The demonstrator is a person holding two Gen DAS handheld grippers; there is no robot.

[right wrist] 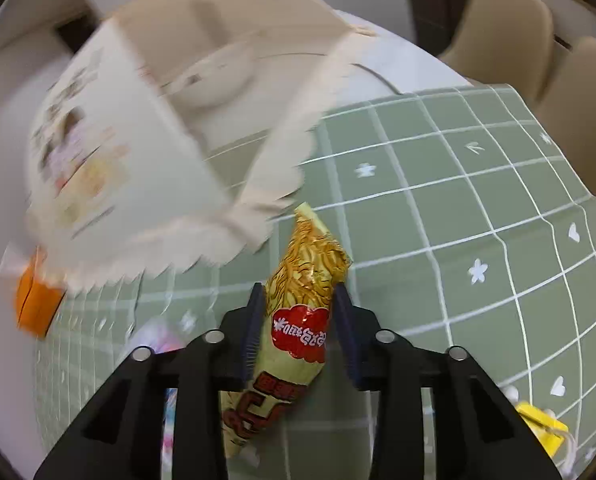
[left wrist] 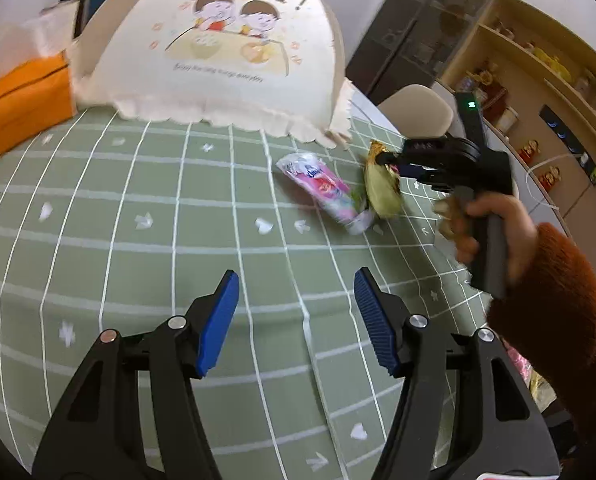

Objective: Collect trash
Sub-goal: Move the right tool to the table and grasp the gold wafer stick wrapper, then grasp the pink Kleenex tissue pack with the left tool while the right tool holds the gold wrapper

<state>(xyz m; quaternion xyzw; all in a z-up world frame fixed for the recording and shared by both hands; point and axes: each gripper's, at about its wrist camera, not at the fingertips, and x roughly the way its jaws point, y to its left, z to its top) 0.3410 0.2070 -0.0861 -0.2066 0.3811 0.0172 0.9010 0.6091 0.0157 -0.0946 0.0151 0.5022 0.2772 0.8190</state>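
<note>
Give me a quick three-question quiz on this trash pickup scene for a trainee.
1. True or false: the left tool has a wrapper between its pads.
2. Which wrapper sits between the pads of the right tool? A pink, B yellow, C blue.
3. Fill in: the tablecloth is ____ with white grid lines.

Key: 1 false, nothing is between them. 2 B, the yellow wrapper. 3 green.

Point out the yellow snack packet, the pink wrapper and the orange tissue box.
yellow snack packet (right wrist: 298, 332), right wrist view, red label.
pink wrapper (left wrist: 321, 188), left wrist view, middle.
orange tissue box (left wrist: 18, 108), left wrist view, side face.
</note>
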